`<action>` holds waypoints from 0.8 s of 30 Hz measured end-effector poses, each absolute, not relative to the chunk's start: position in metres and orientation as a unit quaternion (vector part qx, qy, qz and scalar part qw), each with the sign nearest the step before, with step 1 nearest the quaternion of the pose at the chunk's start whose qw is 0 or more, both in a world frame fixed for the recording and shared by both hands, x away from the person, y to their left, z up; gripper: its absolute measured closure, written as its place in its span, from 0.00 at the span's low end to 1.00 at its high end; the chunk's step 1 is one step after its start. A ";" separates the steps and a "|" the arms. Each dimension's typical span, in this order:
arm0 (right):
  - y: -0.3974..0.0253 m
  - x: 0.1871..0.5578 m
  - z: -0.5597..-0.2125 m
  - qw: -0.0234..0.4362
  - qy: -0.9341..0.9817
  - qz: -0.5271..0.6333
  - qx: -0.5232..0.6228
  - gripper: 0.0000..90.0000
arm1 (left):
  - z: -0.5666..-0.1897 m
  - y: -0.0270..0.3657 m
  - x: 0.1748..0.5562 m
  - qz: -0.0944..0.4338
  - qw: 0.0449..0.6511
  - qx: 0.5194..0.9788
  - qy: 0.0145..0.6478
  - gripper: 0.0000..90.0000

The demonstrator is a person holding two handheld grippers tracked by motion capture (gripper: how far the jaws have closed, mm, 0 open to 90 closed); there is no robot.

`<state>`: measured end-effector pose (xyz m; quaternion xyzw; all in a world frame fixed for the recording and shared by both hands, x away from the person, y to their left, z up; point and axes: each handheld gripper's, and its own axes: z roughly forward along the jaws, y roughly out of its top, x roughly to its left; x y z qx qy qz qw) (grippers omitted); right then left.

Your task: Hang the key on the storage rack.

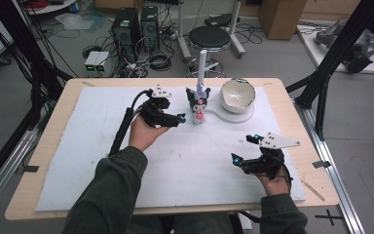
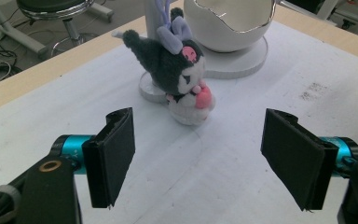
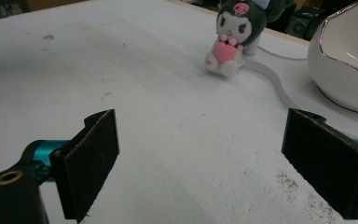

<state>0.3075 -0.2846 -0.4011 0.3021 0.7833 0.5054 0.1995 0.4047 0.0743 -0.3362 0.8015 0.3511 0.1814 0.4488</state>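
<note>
Table: pale wooden tabletop [image 1: 292, 105] covered by a white foam sheet [image 1: 195, 161]. Small plush toy with dark grey hood, white face and pink heart at its chest [image 1: 198, 105] stands upright near the far edge of the sheet, about mid-width. Directly behind it, a white upright post on a round foot [image 1: 202, 61]; the toy looks to touch the foot in the left gripper view, contact not certain. To the right of the toy, a glossy white egg-shaped bowl with a jagged metallic rim [image 1: 237, 95] sits on a flat white base [image 1: 233, 116], whose narrow arm curves towards the post.

Left gripper [image 1: 177, 118]: held just left of the toy, jaws spread wide, nothing between them. In the left gripper view the toy [image 2: 186, 84] sits ahead of the gap, clear of both pads [image 2: 116, 156].

Right gripper [image 1: 246, 148]: near the right front part of the sheet, well apart from the toy, jaws spread wide and empty. Right gripper view shows the toy [image 3: 233, 37] far ahead, facing the camera, bowl [image 3: 349, 60] at right.
</note>
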 end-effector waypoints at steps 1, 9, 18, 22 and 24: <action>-0.284 0.308 -0.401 0.200 0.783 0.506 0.302 0.11 | -0.337 0.076 0.404 0.180 0.450 0.800 0.353 0.29; -0.283 0.309 -0.402 0.200 0.783 0.504 0.303 0.11 | -0.338 0.086 0.398 0.181 0.455 0.796 0.356 0.29; -0.283 0.308 -0.402 0.202 0.783 0.504 0.304 0.11 | -0.339 0.100 0.391 0.184 0.457 0.792 0.362 0.29; -0.283 0.308 -0.402 0.200 0.783 0.503 0.307 0.11 | -0.339 0.104 0.388 0.184 0.458 0.791 0.362 0.29; -0.283 0.308 -0.402 0.200 0.782 0.504 0.307 0.11 | -0.339 0.106 0.387 0.184 0.458 0.791 0.362 0.29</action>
